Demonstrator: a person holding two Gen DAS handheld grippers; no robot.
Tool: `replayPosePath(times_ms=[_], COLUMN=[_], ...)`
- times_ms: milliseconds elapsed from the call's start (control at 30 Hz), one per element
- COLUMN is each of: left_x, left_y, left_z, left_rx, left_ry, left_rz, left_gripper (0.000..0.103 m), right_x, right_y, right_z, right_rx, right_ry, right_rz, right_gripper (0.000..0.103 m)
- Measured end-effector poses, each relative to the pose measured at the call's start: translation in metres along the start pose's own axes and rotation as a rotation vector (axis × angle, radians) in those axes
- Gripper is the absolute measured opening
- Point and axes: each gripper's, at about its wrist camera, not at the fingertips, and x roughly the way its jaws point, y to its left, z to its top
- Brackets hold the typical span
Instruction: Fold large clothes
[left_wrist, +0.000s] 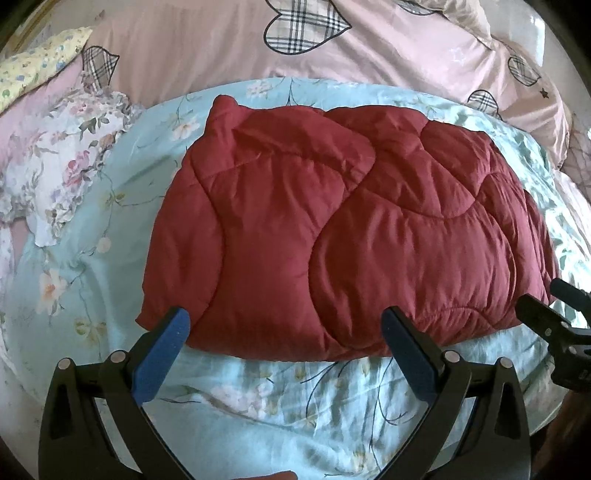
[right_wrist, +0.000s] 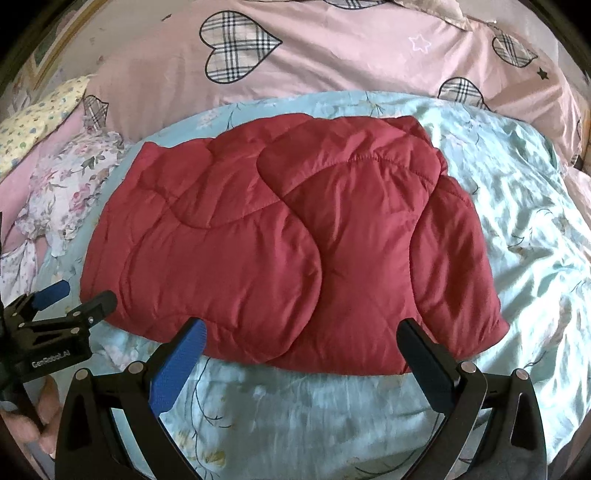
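Note:
A dark red quilted padded garment (left_wrist: 332, 229) lies folded into a compact bundle on the light blue floral bedsheet (left_wrist: 258, 398); it also shows in the right wrist view (right_wrist: 288, 236). My left gripper (left_wrist: 286, 325) is open and empty, its fingertips just at the garment's near edge. My right gripper (right_wrist: 301, 334) is open and empty, also at the near edge. The right gripper shows at the right border of the left wrist view (left_wrist: 543, 314). The left gripper shows at the left of the right wrist view (right_wrist: 81, 297).
A pink duvet with plaid hearts (right_wrist: 332, 62) is heaped behind the garment. A floral ruffled pillow (left_wrist: 55, 173) and a yellow floral cloth (left_wrist: 40, 62) lie at the left. The bedsheet (right_wrist: 517, 221) spreads wrinkled to the right.

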Motion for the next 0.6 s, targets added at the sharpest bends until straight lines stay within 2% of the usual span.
replayPosePath(times_ms=[600], left_x=[0.0006], left_y=[-0.0012], left_z=[0.0043], left_rx=[0.002], left_ry=[-0.003], left_rz=[0.001], left_gripper=[0.103], right_x=[0.0036], right_y=[0.0025], right_z=[0.0010], right_rx=[0.003], right_ry=[0.013], right_rz=[0.008], right_gripper=[0.103])
